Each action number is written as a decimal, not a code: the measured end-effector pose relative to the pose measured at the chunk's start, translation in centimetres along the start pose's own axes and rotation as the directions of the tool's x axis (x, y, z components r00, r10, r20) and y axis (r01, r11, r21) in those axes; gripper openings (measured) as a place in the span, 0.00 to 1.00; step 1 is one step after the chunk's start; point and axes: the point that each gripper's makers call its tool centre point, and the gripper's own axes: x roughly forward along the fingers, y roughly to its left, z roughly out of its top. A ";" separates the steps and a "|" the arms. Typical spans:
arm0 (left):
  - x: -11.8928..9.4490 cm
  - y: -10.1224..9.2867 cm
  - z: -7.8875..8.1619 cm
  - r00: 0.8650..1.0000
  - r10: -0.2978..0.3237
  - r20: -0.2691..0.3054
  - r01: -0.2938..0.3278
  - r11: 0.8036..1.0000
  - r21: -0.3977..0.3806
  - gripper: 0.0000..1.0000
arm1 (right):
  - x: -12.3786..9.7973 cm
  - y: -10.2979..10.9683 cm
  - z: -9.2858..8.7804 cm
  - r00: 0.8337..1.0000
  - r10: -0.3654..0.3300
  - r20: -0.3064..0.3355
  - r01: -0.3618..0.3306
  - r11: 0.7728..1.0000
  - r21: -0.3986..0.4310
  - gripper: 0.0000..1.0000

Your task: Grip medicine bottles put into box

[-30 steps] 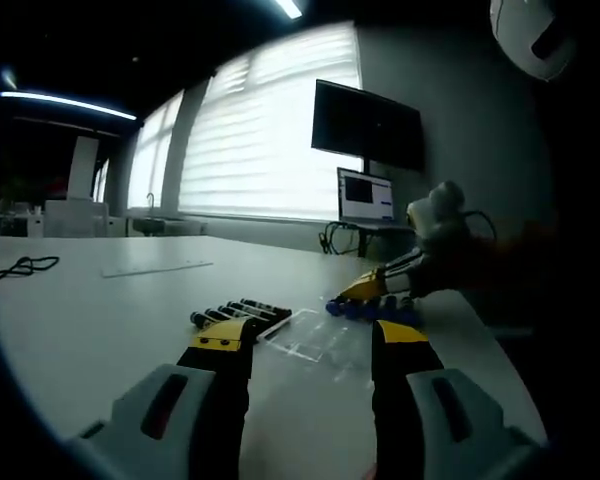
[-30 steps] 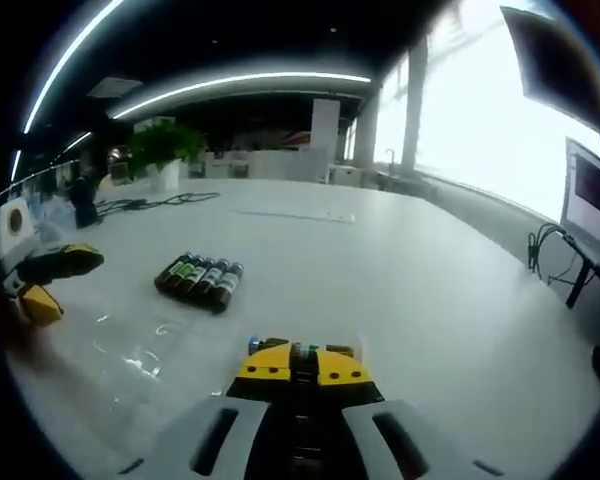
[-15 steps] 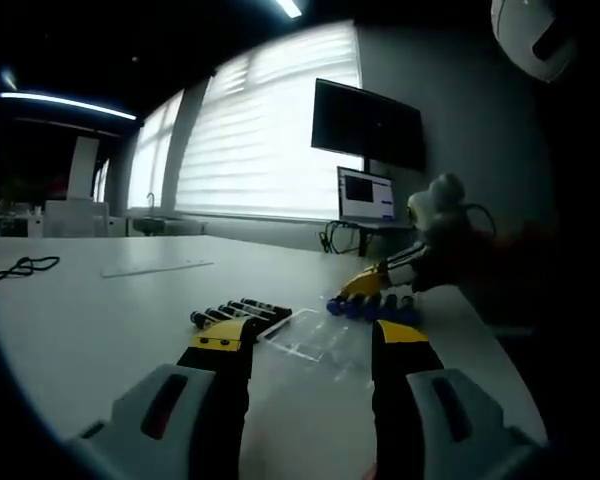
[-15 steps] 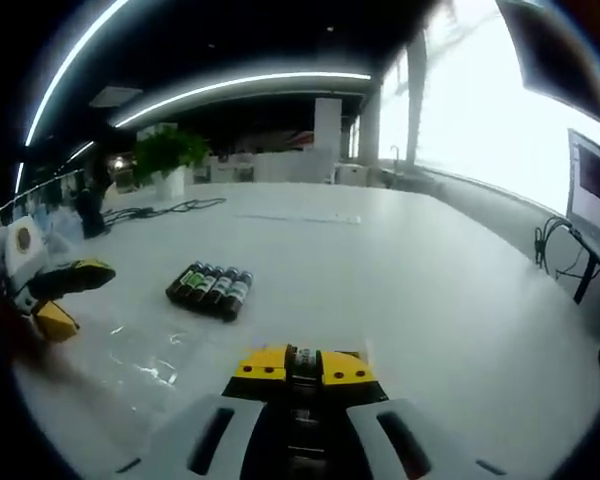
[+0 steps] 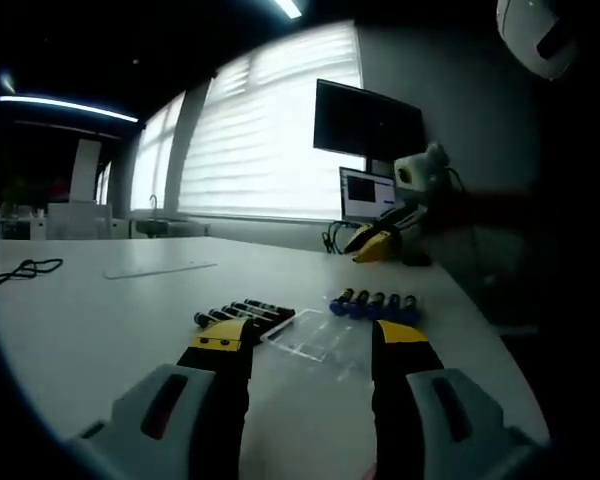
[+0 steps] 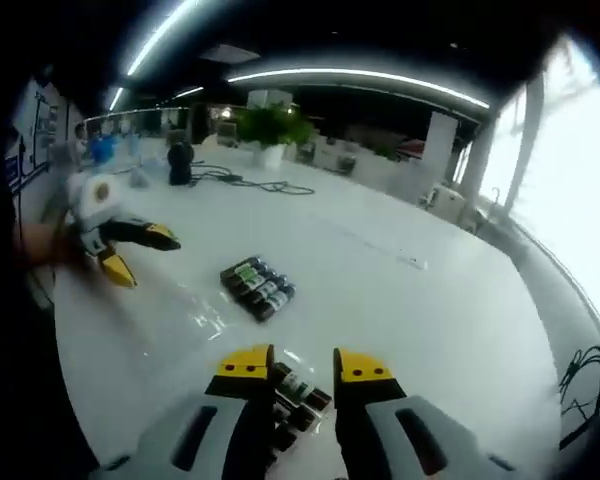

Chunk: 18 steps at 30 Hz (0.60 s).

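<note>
My left gripper [image 5: 310, 338] hovers low over the white table [image 5: 100, 330], jaws open and nothing between them. Just past its tips lies a clear plastic box [image 5: 312, 336]. A row of black-capped bottles [image 5: 242, 312] lies left of the box and a row of blue-capped bottles [image 5: 376, 303] lies right of it. My right gripper [image 5: 372, 245] hangs open in the air above and behind the blue-capped row. In the right gripper view, its jaws [image 6: 305, 368] stand apart with some of those bottles [image 6: 298, 388] on the table below. The green-labelled row [image 6: 258, 285] and the left gripper [image 6: 145, 255] lie further off.
A wall screen [image 5: 368, 125] and a laptop [image 5: 366, 197] stand behind the table's far right edge. A thin clear strip [image 5: 160, 268] and a black cable [image 5: 25, 270] lie to the left. A potted plant [image 6: 272, 130] stands at the far side.
My right gripper has opened, let go of the bottle it held, and risen away from the blue-capped row. The left gripper has stayed still.
</note>
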 end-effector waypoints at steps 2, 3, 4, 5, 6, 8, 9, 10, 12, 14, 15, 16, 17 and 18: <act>0.0 0.1 0.0 1.000 0.005 0.000 -0.005 1.000 0.001 0.40 | -0.1 0.7 0.5 0.998 0.063 -0.004 -0.063 0.994 -0.094 0.25; 0.0 0.1 0.0 1.000 0.006 -0.002 -0.006 1.000 0.002 0.40 | -0.2 0.9 0.6 0.996 0.086 -0.012 -0.087 0.987 -0.136 0.25; 0.0 0.0 -0.1 1.000 0.006 -0.004 -0.006 1.000 0.004 0.40 | -0.2 1.1 0.6 0.993 0.110 -0.034 -0.115 0.975 -0.188 0.25; 0.0 0.0 -0.1 1.000 0.007 -0.006 -0.006 1.000 0.007 0.40 | -0.2 1.4 0.7 0.990 0.134 -0.053 -0.143 0.958 -0.250 0.26; 0.0 0.0 -0.1 1.000 0.007 -0.007 -0.007 1.000 0.008 0.40 | -0.3 1.7 0.7 0.984 0.161 -0.070 -0.175 0.937 -0.304 0.26; 0.0 0.0 -0.1 1.000 0.012 -0.009 -0.012 1.000 0.012 0.40 | -0.3 2.1 0.8 0.973 0.204 -0.111 -0.232 0.883 -0.408 0.27; 0.0 0.1 -0.1 1.000 0.016 -0.008 -0.016 1.000 0.013 0.40 | -0.3 2.4 0.7 0.965 0.227 -0.133 -0.263 0.861 -0.435 0.27; 0.0 0.1 -0.1 1.000 0.020 -0.007 -0.020 1.000 0.014 0.40 | -0.3 2.6 0.6 0.956 0.247 -0.156 -0.292 0.846 -0.446 0.27; 0.0 0.2 0.0 1.000 0.027 -0.006 -0.027 1.000 0.015 0.40 | -0.2 3.1 0.3 0.935 0.282 -0.213 -0.352 0.804 -0.479 0.27; 0.0 0.3 0.0 0.999 0.033 -0.005 -0.033 0.999 0.015 0.40 | 0.0 3.3 0.1 0.925 0.291 -0.245 -0.378 0.783 -0.495 0.27; 0.0 0.3 0.0 0.999 0.035 -0.005 -0.035 0.999 0.015 0.40 | 0.0 3.6 -0.1 0.913 0.307 -0.269 -0.405 0.768 -0.497 0.27; 0.0 0.3 0.0 0.999 0.037 -0.005 -0.036 0.999 0.016 0.40 | 0.0 3.9 -0.3 0.901 0.321 -0.291 -0.430 0.751 -0.502 0.28; 0.0 0.3 0.0 0.999 0.038 -0.005 -0.038 0.999 0.016 0.40 | 0.0 4.3 -0.6 0.890 0.337 -0.306 -0.451 0.745 -0.492 0.28; 0.0 0.4 0.0 0.999 0.039 -0.005 -0.039 0.999 0.016 0.40 | 0.0 4.6 -0.9 0.877 0.352 -0.327 -0.475 0.737 -0.481 0.29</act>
